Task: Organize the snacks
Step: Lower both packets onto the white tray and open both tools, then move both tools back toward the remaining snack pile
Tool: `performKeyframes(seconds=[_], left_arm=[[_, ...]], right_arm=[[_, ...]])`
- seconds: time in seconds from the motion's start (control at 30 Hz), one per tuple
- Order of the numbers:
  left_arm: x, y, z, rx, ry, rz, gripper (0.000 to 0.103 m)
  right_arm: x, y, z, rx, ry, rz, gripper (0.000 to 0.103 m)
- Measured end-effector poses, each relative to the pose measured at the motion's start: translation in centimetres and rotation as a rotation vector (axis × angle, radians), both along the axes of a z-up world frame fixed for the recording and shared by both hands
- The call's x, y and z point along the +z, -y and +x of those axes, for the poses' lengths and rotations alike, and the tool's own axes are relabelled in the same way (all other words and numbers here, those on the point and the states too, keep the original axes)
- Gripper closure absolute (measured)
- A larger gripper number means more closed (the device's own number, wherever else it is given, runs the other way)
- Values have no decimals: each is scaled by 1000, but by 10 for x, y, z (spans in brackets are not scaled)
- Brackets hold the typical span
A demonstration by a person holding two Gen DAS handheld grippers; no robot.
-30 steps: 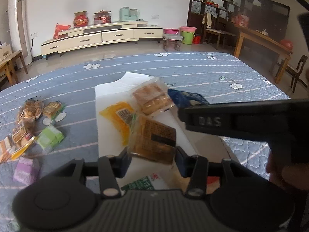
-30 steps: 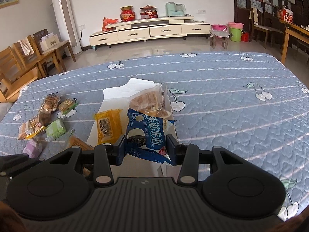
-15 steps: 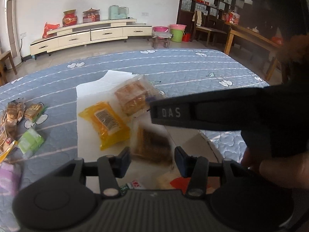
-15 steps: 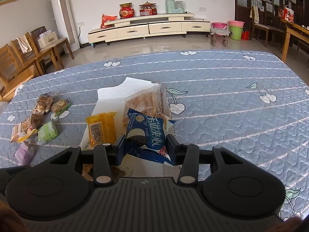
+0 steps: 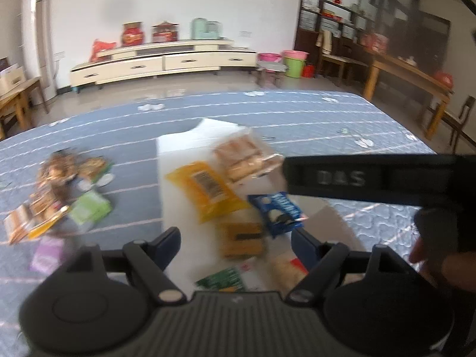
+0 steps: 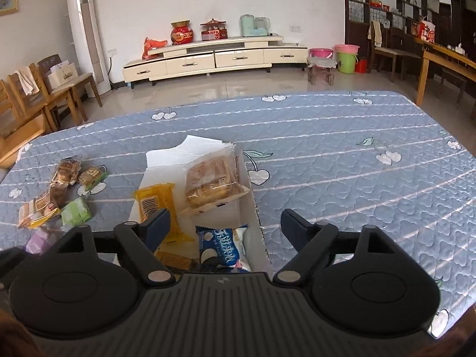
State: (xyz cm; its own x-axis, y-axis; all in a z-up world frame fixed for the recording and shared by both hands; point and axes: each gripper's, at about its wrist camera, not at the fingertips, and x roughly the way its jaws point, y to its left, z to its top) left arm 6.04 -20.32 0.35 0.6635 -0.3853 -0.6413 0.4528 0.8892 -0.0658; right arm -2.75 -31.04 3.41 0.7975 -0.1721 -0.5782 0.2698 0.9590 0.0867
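A white open box (image 6: 244, 184) lies on the blue quilted table and holds a yellow packet (image 6: 157, 205), a clear pack of brown cakes (image 6: 212, 184), a blue cookie packet (image 6: 221, 248) and a brown biscuit pack (image 5: 241, 239). The box (image 5: 178, 148), the yellow packet (image 5: 205, 187), the cakes (image 5: 239, 157) and the blue packet (image 5: 278, 212) also show in the blurred left wrist view. My left gripper (image 5: 235, 242) is open and empty above the box. My right gripper (image 6: 224, 226) is open and empty over the blue packet; its body (image 5: 372, 178) crosses the left wrist view.
Several loose snacks lie on the quilt left of the box: brown wrapped cakes (image 6: 68, 171), a green pack (image 6: 76, 211), a purple pack (image 5: 47, 254). The table's far edge faces a cream TV cabinet (image 6: 214, 58). Wooden chairs (image 6: 35, 95) stand left, a wooden table (image 6: 446, 59) right.
Both grippers have opened. The left let go of the brown biscuit pack and the right let go of the blue cookie packet; both now lie in the box.
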Motion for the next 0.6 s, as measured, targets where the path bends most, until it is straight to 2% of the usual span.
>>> performKeyframes(seconds=[0.27, 0.6], left_arm=[[8, -43, -11, 104, 20, 31, 21], [17, -99, -21, 244, 48, 62, 11]], right_arm=[[2, -21, -7, 36, 8, 8, 0], [2, -45, -8, 106, 8, -2, 0]])
